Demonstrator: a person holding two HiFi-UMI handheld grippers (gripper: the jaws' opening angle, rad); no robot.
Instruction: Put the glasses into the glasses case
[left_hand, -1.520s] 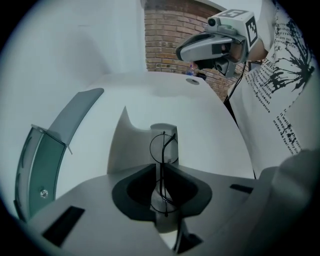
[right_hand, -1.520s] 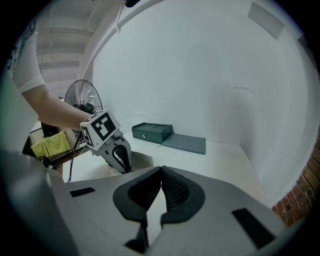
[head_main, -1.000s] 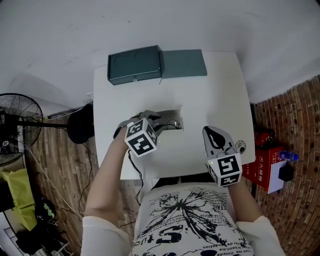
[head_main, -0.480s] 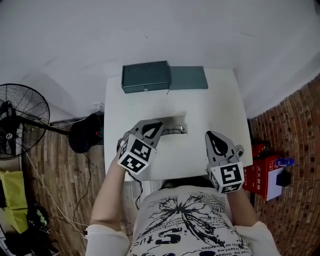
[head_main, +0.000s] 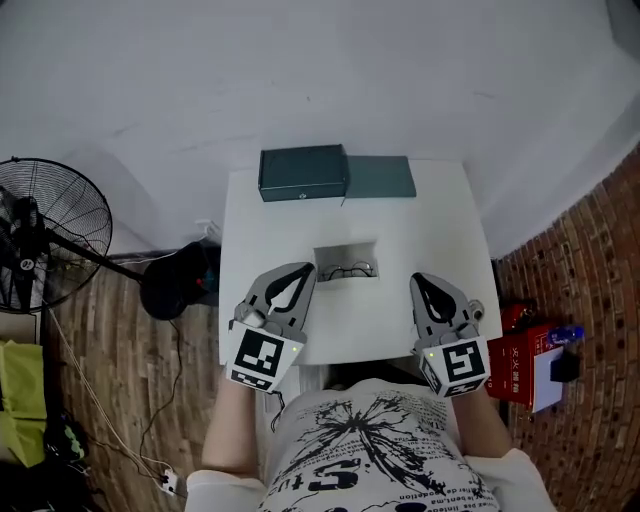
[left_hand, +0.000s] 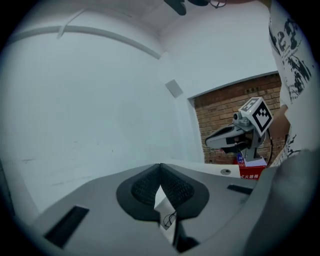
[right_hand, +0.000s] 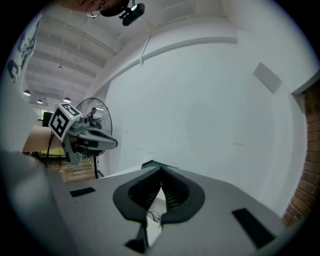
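fan (head_main: 45, 235): left of table (head_main: 440, 240) | red box (head_main: 512, 352): right of table

Fan (head_main: 45, 232) cut by left edge, glasses (head_main: 350, 269) too small (frame unclear)

The table (head_main: 440, 230) is viewed from high overhead, steeply downward. The gripper views are aimed nearly level along their jaws from its near edge; the glasses (head_main: 350, 269) are shared by all three.

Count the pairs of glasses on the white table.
1. The glasses lie in the middle of the white table; the dark green glasses case at its far edge could hide more.
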